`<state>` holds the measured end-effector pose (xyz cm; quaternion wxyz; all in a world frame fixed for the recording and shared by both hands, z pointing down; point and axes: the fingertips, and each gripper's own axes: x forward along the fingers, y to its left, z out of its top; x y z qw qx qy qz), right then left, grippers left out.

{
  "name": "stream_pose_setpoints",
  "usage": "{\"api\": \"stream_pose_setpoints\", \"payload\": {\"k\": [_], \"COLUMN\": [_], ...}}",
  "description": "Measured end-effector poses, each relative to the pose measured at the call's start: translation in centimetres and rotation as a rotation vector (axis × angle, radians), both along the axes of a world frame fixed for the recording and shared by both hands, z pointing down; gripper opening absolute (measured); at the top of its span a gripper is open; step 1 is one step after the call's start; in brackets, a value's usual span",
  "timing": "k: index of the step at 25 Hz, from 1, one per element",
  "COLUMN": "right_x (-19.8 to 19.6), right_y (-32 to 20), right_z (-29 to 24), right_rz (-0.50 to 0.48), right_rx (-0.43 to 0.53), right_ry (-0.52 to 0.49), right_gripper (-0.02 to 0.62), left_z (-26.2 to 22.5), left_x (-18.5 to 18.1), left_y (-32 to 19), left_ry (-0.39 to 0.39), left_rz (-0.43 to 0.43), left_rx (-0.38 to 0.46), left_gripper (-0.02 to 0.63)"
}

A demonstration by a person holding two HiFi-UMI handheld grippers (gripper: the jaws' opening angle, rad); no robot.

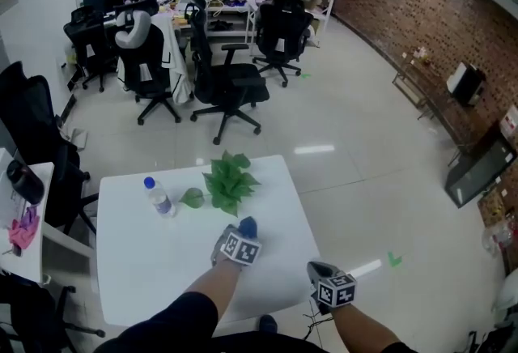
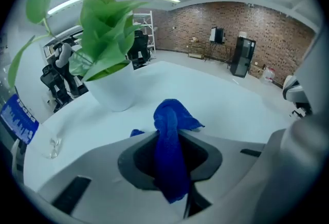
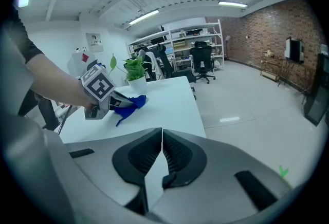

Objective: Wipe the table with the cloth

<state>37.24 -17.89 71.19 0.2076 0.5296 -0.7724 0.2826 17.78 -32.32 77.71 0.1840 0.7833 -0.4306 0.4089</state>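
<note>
Left gripper (image 2: 174,166) clamps blue cloth (image 2: 172,120) on white table (image 1: 146,262), frame centre.
Right gripper (image 1: 317,270), jaws together and empty, hovers lower right.

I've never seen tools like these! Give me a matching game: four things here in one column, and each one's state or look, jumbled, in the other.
Things:
1. blue cloth
2. potted plant
3. water bottle
4. right gripper

States:
A. jaws together, nothing held
B. pinched between jaws
C. green leaves, white pot
D. clear, blue cap

Pairs: 1-B, 2-C, 3-D, 4-A
</note>
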Motion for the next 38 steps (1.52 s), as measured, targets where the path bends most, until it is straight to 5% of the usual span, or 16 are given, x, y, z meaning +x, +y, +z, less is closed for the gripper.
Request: {"api": "stream_pose_setpoints", "payload": {"k": [5, 10, 15, 23, 27, 32, 38], "right_x": [1.6, -2.0, -9.4, -23.8, -29.9, -35.3, -37.1], "right_y": [1.3, 0.6, -0.2, -0.5, -0.3, 0.7, 1.2], "right_z": [-0.5, -2.1, -2.3, -1.6, -1.0, -0.5, -0.7], "right_rz": [0.026, -0.046, -0.176, -0.466, -0.573, -0.695, -0.712], "right_rx": [-0.006, 0.041, 0.071, 0.068, 0.058, 0.053, 0.042], "right_ry": [0.018, 0.013, -0.008, -0.028, -0.013, 0.028, 0.029], "right_gripper": [0.011, 0.011, 0.011, 0.011, 0.011, 0.011, 0.011], "left_z": [-0.6, -2.8, -4.6, -4.9, -3.1, -1.0, 0.3], "left_x": [0.5, -5.5, -16.6, -38.4, -46.2, -50.1, -50.1], "left_y": [1.0, 4.2, 9.2, 21.8, 27.4, 29.1, 28.4], "left_ry": [0.054, 0.13, 0.134, 0.033, 0.003, 0.021, -0.015], "left_rz": [0.034, -0.064, -0.178, -0.494, -0.625, -0.7, -0.626], "left_rx": [-0.034, -0.05, -0.03, -0.013, -0.015, 0.0, 0.011], "left_gripper": [0.074, 0.074, 0.074, 0.074, 0.074, 0.075, 0.08]}}
